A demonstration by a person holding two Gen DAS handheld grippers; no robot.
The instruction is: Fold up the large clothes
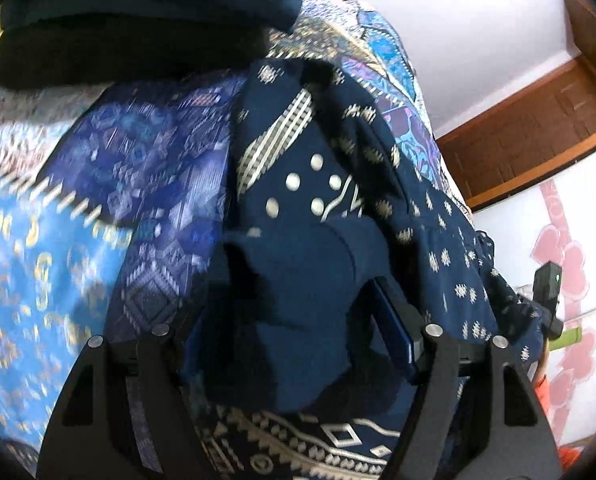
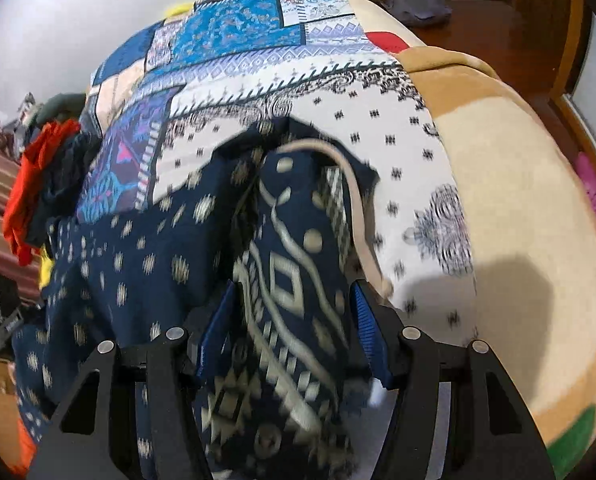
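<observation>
1. Item: garment (image 1: 317, 184), large, navy with a pale woven-style print. Bunched between the fingers of both grippers and spilling ahead of them onto a patchwork bedspread (image 2: 258, 40).
2. Left gripper (image 1: 294, 340): jaws wide, a thick wad of plain navy cloth between them. One pad (image 1: 397, 328) visible and seemingly just off the cloth, the other buried, so grasped or released cannot be told.
3. Right gripper (image 2: 294, 320): jaws about half apart, a printed fold filling the gap and touching both blue pads. Reads as clamped on the garment.
4. Handling, judged: thin, soft, light, no stiffness at all (drapes and creases wherever unsupported). Not fragile. Likely to slip a little if only one layer is pinched.
5. Where to take hold, judged: at a hem or seam edge, both layers together, one gripper at each corner, well apart, so that the cloth hangs flat and does not rope up.
6. Pale cord or piping (image 2: 349, 176) just ahead of the right gripper: attached trim or loose drawstring, not clear.
7. Hidden or unclear: full outline of the garment, its type, its sleeves or legs; both views motion-blurred; cloth below the fingers cut off by the frame.
8. Nearby: dark folded pile (image 1: 118, 40) well ahead of the left gripper; red clothing (image 2: 38, 168) far left of the right gripper.
</observation>
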